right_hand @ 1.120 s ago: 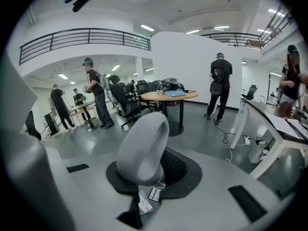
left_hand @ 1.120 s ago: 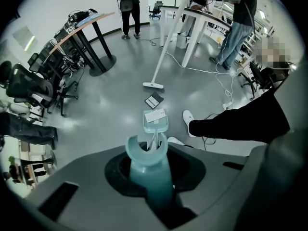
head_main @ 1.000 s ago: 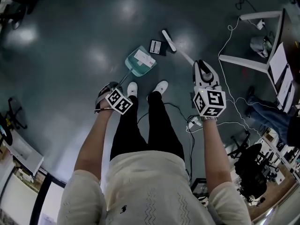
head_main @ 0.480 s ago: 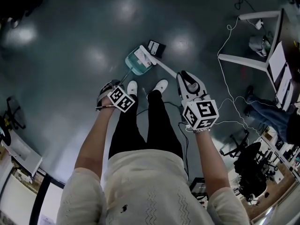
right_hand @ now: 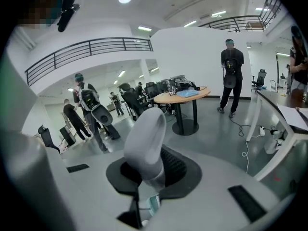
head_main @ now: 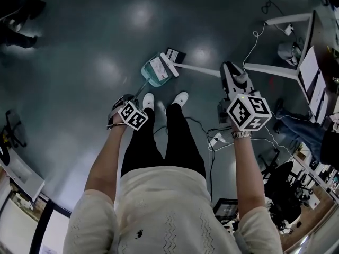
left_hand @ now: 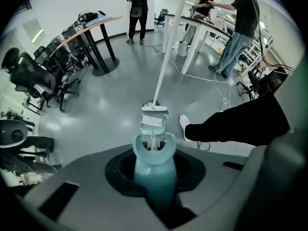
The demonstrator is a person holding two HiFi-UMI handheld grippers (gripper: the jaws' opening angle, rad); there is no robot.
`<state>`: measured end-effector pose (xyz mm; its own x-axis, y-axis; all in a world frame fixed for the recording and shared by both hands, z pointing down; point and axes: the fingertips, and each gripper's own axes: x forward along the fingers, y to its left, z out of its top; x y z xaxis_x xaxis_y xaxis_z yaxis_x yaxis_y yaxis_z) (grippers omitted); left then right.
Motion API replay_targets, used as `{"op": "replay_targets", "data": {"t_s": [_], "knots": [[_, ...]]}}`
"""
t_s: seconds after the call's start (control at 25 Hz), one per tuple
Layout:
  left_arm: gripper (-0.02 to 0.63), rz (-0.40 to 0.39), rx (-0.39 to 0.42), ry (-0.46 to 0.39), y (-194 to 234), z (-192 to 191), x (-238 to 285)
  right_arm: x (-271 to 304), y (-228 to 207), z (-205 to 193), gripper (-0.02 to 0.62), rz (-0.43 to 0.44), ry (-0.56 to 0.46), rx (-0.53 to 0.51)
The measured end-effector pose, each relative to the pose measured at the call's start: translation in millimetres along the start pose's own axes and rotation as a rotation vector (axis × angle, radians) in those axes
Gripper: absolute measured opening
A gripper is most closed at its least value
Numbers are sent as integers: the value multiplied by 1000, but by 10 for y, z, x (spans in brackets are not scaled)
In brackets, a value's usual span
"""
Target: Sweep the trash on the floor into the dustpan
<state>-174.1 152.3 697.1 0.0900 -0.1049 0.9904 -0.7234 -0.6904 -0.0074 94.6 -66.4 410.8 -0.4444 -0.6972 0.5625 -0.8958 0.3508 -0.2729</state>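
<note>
While the left hand-held gripper [head_main: 125,110] is clamped on the teal handle of the dustpan [head_main: 154,74], the pan sits on the grey floor [head_main: 79,46] just ahead of the person's white shoes [head_main: 150,100]. Its open mouth faces away from the person. In the left gripper view the handle fills the gap between the jaws, and the pan lies straight beyond it. A white piece of paper [head_main: 158,65] with a red mark lies inside the pan. The head of the broom [head_main: 169,64] presses against the pan's far edge, and its long white shaft slants away to the right hand-held gripper [head_main: 233,79]. That gripper's jaws are closed on the shaft's upper end. In the right gripper view, the rounded grey tip of the shaft stands up between them. A dark flat piece [head_main: 175,54] lies on the floor just behind the broom head, outside the pan.
</note>
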Motion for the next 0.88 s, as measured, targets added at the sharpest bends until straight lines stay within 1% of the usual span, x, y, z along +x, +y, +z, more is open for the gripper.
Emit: {"op": "replay_targets", "data": {"t_s": [0.12,0.2,0.4,0.56,0.64,0.72,0.8,0.88], "knots": [[91,-10,-45,-1,-146,-66,-98,-10,-104,288,63,16,-14,-38],[91,-24,-80,3,-286,-106,-168,-1,-133,423,63,36,-10,-84],[91,-42,-186,15,-683,-161,-223,178,-347,642,63,133,8,-202],[91,-17,-348,1,-1201,-37,-282,329,-511,814,63,243,25,-307],[91,3,-423,-1,-1542,38,-291,446,-558,890,63,301,32,-357],[91,13,-523,-1,-1918,146,-250,582,-636,961,63,347,39,-396],[91,15,-607,-5,-2233,269,-173,695,-730,1051,63,368,32,-423],[91,16,-649,-10,-2447,359,-116,763,-767,1175,63,375,4,-444]]}}
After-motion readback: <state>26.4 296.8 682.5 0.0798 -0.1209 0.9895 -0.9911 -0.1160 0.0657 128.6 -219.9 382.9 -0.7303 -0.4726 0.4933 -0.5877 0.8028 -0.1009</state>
